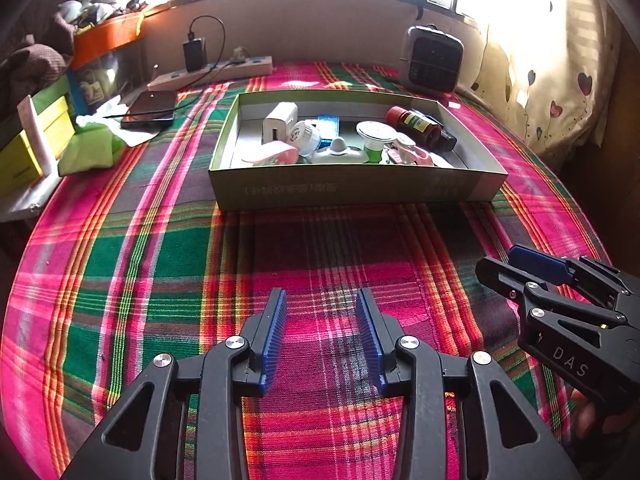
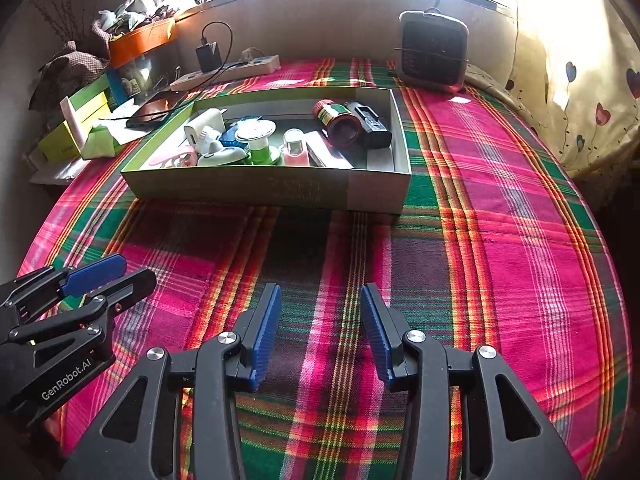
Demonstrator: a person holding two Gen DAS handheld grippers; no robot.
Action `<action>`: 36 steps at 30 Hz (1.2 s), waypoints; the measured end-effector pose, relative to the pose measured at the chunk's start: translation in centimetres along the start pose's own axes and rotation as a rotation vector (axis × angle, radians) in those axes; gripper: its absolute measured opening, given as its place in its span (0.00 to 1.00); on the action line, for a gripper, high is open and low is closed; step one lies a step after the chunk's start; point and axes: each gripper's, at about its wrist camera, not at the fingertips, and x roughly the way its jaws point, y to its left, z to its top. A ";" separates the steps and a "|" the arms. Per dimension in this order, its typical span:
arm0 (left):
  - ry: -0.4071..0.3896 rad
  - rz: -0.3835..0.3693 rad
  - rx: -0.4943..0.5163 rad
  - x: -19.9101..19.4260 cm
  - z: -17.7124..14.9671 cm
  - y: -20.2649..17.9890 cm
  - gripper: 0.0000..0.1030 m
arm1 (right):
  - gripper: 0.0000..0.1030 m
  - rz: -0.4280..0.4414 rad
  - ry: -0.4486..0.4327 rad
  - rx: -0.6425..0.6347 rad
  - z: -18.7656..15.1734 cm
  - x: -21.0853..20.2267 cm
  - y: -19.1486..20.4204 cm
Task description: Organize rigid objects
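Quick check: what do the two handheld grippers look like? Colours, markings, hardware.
Both match. The left gripper and the right gripper have black plastic linkage arms with triangular cut-outs and silver round pivot bolts. Each finger carries a blue ribbed pad. The left gripper's side reads "GenRobot.AI" in white, the right gripper's side "DAS". No cables or sleeves visible.

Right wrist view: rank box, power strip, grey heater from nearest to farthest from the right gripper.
From the right gripper:
1. Box, straight ahead, slightly left, mid cloth.
2. Grey heater, far right, at the wall.
3. Power strip, far left, at the wall.
Heater and strip are too close to call.
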 end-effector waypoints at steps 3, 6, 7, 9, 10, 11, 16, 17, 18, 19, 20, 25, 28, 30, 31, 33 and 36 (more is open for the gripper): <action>-0.013 0.019 0.001 0.0 -0.2 -0.5 0.39 | 0.45 -0.011 0.001 -0.003 -0.1 0.0 0.0; -0.012 0.036 0.021 0.1 -0.2 -1.1 0.44 | 0.49 -0.014 0.005 -0.019 -0.1 0.0 0.1; -0.010 0.044 0.027 0.2 -0.2 -1.2 0.44 | 0.49 -0.014 0.007 -0.028 -0.1 0.1 0.1; -0.010 0.053 0.026 0.2 -0.2 -1.3 0.45 | 0.49 -0.018 0.008 -0.037 -0.1 0.1 0.2; -0.010 0.053 0.023 0.2 -0.2 -1.3 0.45 | 0.49 -0.020 0.008 -0.035 -0.1 0.1 0.2; -0.010 0.054 0.020 0.2 -0.2 -1.3 0.45 | 0.50 -0.026 0.008 -0.031 -0.1 0.1 0.1; -0.009 0.056 0.017 0.3 -0.2 -1.4 0.48 | 0.54 -0.044 0.009 -0.015 -0.1 0.1 -0.3; -0.009 0.058 0.020 0.3 -0.2 -1.5 0.48 | 0.55 -0.046 0.010 -0.010 -0.1 0.1 -0.4; -0.009 0.058 0.021 0.3 -0.2 -1.5 0.48 | 0.56 -0.051 0.010 -0.008 -0.1 0.1 -0.4; -0.009 0.057 0.020 0.3 -0.2 -1.5 0.48 | 0.58 -0.055 0.011 -0.006 -0.1 0.1 -0.4; -0.009 0.058 0.021 0.3 -0.2 -1.5 0.49 | 0.59 -0.060 0.012 -0.003 -0.1 0.2 -0.5; -0.008 0.057 0.022 0.3 -0.2 -1.6 0.50 | 0.62 -0.063 0.013 0.004 0.0 0.2 -0.6; -0.009 0.057 0.021 0.3 -0.2 -1.5 0.50 | 0.62 -0.065 0.013 0.004 -0.1 0.2 -0.6; -0.009 0.057 0.021 0.3 -0.2 -1.5 0.50 | 0.62 -0.065 0.013 0.004 -0.1 0.2 -0.6; -0.009 0.057 0.021 0.3 -0.2 -1.6 0.50 | 0.63 -0.065 0.013 0.004 -0.1 0.2 -0.6; -0.009 0.057 0.021 0.3 -0.2 -1.5 0.50 | 0.63 -0.065 0.013 0.004 -0.1 0.3 -0.6; -0.009 0.057 0.021 0.3 -0.2 -1.5 0.50 | 0.63 -0.065 0.013 0.003 -0.1 0.2 -0.6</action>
